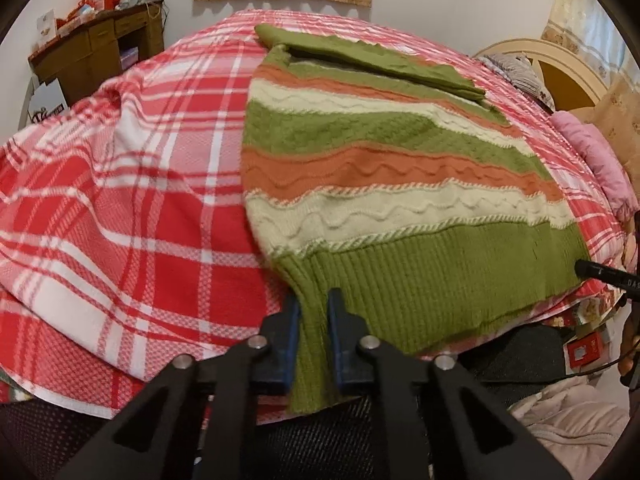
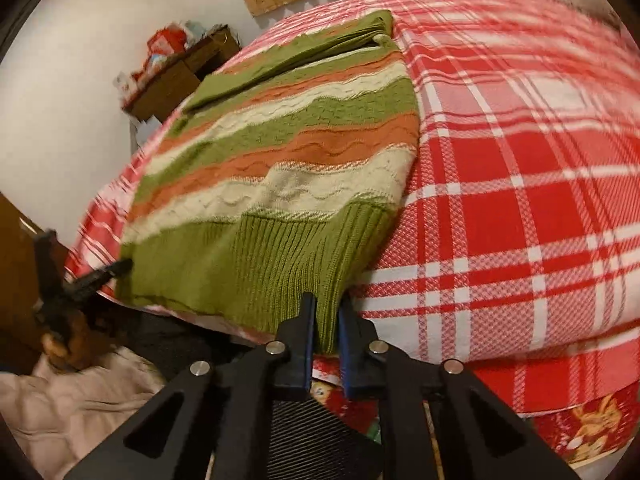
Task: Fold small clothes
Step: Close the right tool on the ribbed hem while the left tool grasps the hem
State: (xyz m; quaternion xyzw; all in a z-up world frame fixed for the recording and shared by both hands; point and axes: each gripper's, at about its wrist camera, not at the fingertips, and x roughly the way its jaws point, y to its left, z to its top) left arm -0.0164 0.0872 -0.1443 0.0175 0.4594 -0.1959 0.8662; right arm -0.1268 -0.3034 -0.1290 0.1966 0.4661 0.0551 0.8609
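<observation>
1 striped knit sweater (image 1: 392,168) (green/orange/cream) is laid flat on bed w/ 1 red-white plaid blanket (image 1: 132,184); 1 sleeve is folded across the top. 2 grippers seen: left gripper (image 1: 314,300) fingers are clamped on ribbed hem corner, right gripper (image 2: 326,304) fingers are clamped on opposite hem corner. 1 wooden desk (image 1: 100,52) is seen by wall, cluttered.
</observation>
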